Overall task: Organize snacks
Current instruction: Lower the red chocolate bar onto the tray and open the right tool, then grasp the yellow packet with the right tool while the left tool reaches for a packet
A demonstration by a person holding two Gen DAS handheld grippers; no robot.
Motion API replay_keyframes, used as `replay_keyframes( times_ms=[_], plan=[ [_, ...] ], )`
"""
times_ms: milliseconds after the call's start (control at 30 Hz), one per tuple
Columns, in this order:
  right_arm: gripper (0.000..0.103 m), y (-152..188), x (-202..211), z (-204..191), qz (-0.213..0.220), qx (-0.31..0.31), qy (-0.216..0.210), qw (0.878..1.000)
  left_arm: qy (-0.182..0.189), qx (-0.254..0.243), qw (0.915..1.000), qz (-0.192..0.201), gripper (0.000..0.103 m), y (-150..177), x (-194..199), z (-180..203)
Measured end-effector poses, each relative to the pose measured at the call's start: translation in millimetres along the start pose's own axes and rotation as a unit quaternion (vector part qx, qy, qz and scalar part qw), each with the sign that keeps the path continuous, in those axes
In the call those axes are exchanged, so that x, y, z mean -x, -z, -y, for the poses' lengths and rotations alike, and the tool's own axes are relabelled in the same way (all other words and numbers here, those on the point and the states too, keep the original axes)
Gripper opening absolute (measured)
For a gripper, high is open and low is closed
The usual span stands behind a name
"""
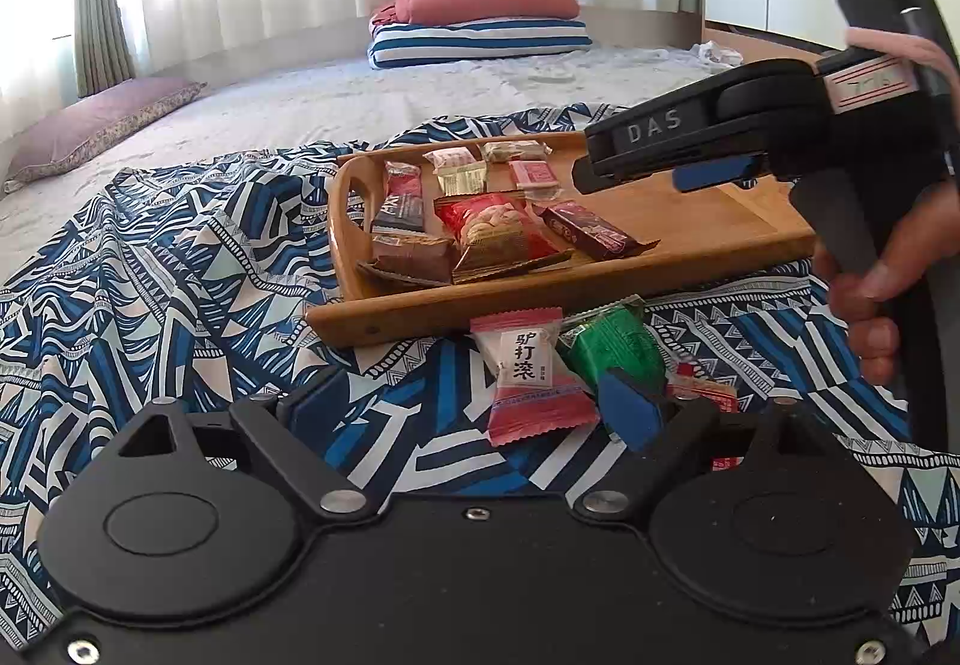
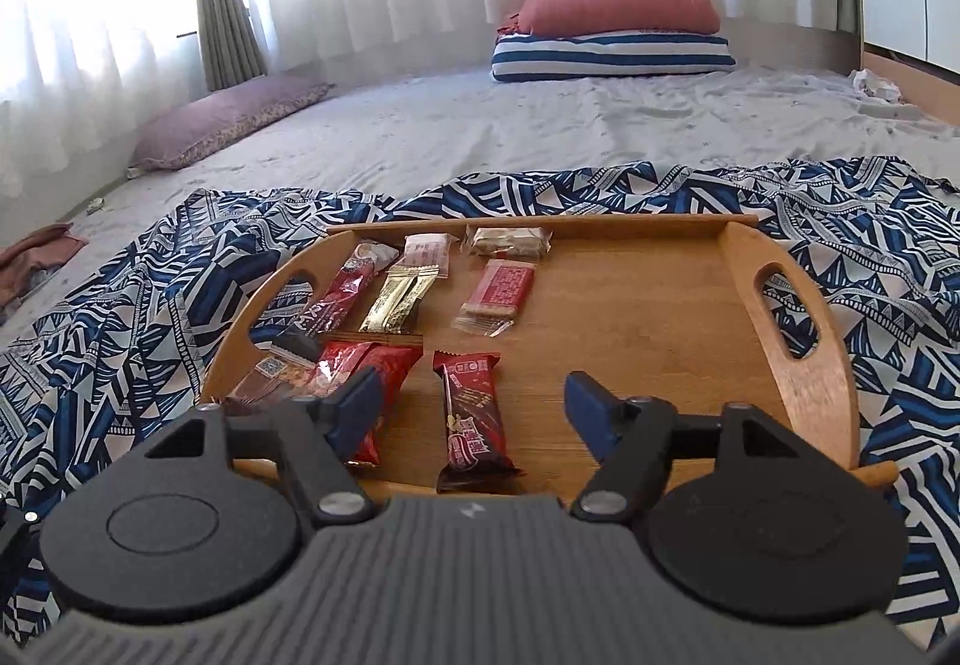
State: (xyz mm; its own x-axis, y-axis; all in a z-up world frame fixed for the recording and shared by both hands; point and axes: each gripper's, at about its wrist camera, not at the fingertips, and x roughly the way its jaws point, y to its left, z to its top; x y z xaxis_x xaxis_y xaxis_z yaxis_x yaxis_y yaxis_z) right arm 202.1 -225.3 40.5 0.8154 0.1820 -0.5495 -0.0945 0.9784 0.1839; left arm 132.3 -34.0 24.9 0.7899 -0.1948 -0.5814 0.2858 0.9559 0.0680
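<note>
Patterned bedspread (image 1: 180, 257) under both wide-open, empty hand-held grippers, left (image 1: 474, 413) one's finger half-hiding green packet (image 1: 612, 347), right (image 2: 474, 407).

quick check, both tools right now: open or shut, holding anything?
Left tool: open, holding nothing; pink snack packet lies on the cloth between its fingers.
Right tool: open, holding nothing; dark red snack bar lies on the wooden tray between its fingers.

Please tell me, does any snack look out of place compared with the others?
Yes. Three packets still lie on the patterned cloth in front of the wooden tray, not on it: a pink packet, a green packet and a partly hidden red packet. The other snacks are on the tray.
</note>
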Motion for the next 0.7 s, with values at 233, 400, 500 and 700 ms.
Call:
replay_keyframes(
  times_ms=[233, 400, 500, 700],
  plan=[
    [0.101, 6, 32, 7, 0.015, 0.013, 0.002, 1.0, -0.002, 0.0, 1.0, 0.003, 0.096, 0, 8, 6],
    [0.103, 12, 54, 14, 0.021, 0.023, 0.013, 0.999, -0.002, 0.004, 1.0, 0.006, 0.098, 3, 17, 12],
    [0.103, 17, 66, 22, 0.022, 0.018, 0.023, 0.999, 0.002, 0.009, 0.9999, 0.007, 0.099, 5, 22, 14],
    [0.103, 33, 85, 36, 0.017, 0.007, 0.045, 0.999, 0.011, 0.015, 0.9998, 0.005, 0.1, 10, 32, 15]
  ],
)
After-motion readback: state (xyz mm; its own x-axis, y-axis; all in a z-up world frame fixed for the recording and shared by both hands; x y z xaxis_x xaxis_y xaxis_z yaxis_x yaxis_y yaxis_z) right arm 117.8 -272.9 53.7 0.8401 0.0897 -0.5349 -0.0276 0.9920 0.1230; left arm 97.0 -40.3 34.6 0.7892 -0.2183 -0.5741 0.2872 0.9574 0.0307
